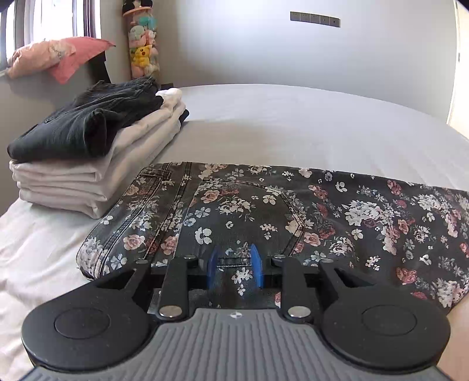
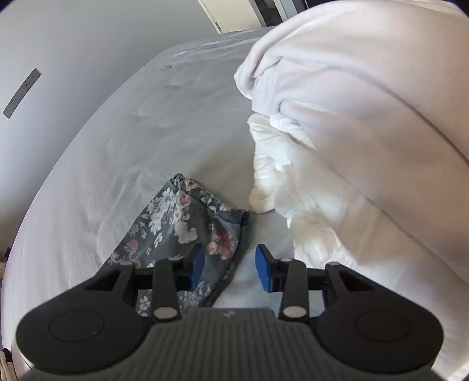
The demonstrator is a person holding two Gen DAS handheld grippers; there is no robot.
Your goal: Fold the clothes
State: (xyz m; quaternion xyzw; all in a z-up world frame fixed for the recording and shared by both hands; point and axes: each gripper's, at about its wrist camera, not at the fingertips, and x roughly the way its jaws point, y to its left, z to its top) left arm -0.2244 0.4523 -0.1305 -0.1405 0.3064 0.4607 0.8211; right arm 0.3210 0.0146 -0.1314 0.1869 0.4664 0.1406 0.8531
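1. Grey walls back a bed (image 1: 293, 123) covered with a pale grey sheet, and a strip of wall switches (image 1: 315, 19) sits high on the far wall.
2. Floral jeans (image 1: 263, 211), dark with pink and white flowers, lie flat along the near edge of the bed, back pocket facing up.
3. Just beside them, toward the bed's left edge, stands a stack of folded clothes (image 1: 88, 164): cream pieces below, dark jeans (image 1: 88, 117) on top.
4. Behind the stack, a pink pillow (image 1: 52, 55) rests on a ledge by the window, and a tube of plush toys (image 1: 143, 47) stands in the corner.
5. The left gripper (image 1: 233, 266) is low over the floral jeans near the waistband; its blue pads (image 1: 255, 263) stand a little apart with fabric lying between them, not visibly pinched.
6. In the right wrist view, the right gripper (image 2: 231, 266) hovers over the leg end of the floral jeans (image 2: 181, 222), whose hem lies on the sheet.
7. Its fingers are spread; one blue pad (image 2: 198, 263) is above the fabric, the other above bare sheet, nothing clamped.
8. A bunched white duvet (image 2: 351, 132) is heaped just beside the hem, on the right.
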